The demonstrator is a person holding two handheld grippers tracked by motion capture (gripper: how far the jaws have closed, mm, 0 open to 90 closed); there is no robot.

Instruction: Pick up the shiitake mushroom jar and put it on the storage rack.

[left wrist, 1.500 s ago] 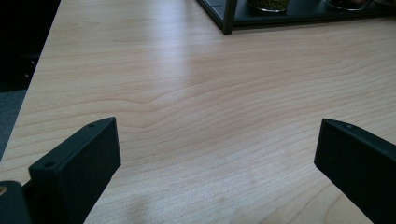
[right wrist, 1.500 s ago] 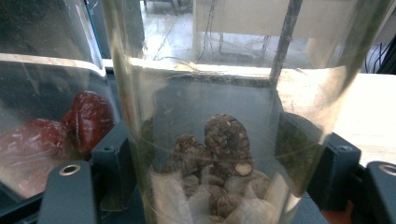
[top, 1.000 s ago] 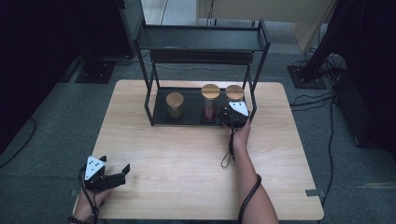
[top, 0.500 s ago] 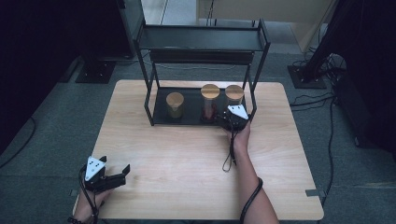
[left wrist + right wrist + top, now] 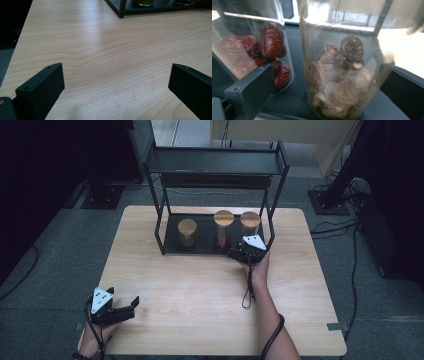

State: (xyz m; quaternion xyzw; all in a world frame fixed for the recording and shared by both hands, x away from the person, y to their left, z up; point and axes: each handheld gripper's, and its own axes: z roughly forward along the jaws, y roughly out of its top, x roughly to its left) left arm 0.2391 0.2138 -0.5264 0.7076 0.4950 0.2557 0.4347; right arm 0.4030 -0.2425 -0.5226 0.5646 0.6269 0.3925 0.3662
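Three wood-lidded glass jars stand on the lower shelf (image 5: 172,239) of a black two-tier rack (image 5: 215,167). One holds green contents (image 5: 187,232), one red dates (image 5: 223,227), and the rightmost dried mushrooms (image 5: 249,224). My right gripper (image 5: 246,244) is at the shelf's front by the mushroom jar. In the right gripper view that jar (image 5: 339,87) stands between the jaws of this gripper (image 5: 332,75), which have just been opening and no longer press it. The date jar (image 5: 257,50) stands to its left. My left gripper (image 5: 131,303) rests open and empty at the table's near left, seen close as (image 5: 116,68).
The wooden table (image 5: 200,295) stretches bare between the two hands. A rack post (image 5: 122,8) and the green jar's base (image 5: 142,2) lie far ahead of the left gripper. The rack's upper shelf (image 5: 215,160) overhangs the jars. Cables and stands sit on the floor to the right (image 5: 345,195).
The right gripper has drawn back slightly toward the person from the rightmost jar. The jars stay in place and the left gripper has not moved.
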